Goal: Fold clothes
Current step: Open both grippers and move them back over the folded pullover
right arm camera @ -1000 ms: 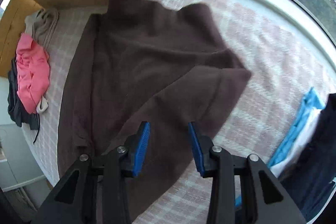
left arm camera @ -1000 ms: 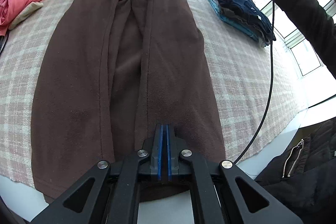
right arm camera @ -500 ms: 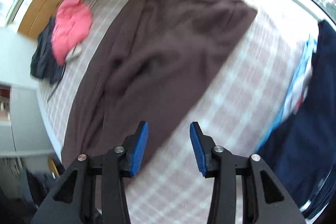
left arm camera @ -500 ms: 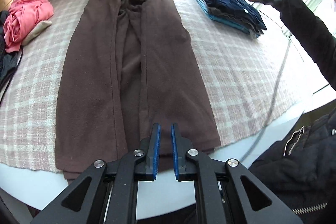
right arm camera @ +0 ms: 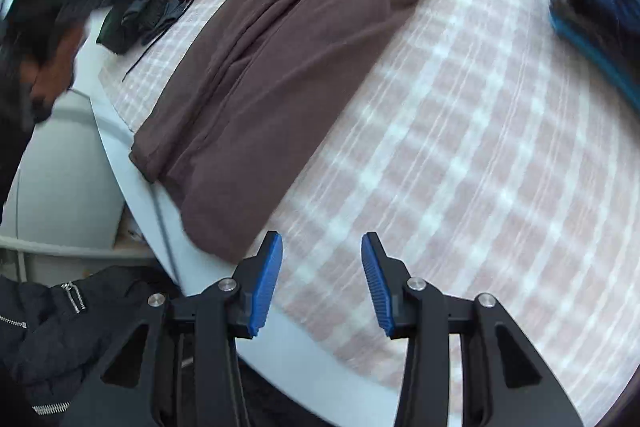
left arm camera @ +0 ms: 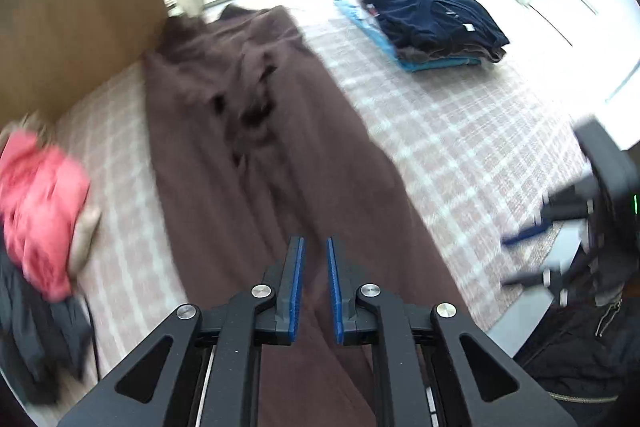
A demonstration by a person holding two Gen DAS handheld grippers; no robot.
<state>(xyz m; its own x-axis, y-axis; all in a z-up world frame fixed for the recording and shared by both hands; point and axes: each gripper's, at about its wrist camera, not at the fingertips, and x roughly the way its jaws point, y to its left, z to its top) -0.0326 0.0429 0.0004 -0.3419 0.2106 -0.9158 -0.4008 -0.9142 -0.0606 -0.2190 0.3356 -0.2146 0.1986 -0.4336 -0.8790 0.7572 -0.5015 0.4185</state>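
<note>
Two grippers hung above the bed, neither holding anything. One long brown garment (left arm camera: 288,163) lay flat on the checked bedspread (left arm camera: 460,131), its hem at the near edge. It looked soft, thick and limp, likely to sag and drag, so the corners of the hem seemed the best places to pinch. Beneath the left gripper (left arm camera: 315,287), whose jaws were opening with only a narrow gap and nothing between them, lay the cloth. Well apart stood the jaws of the right gripper (right arm camera: 322,281), over bare bedspread just beside the hem corner.
</note>
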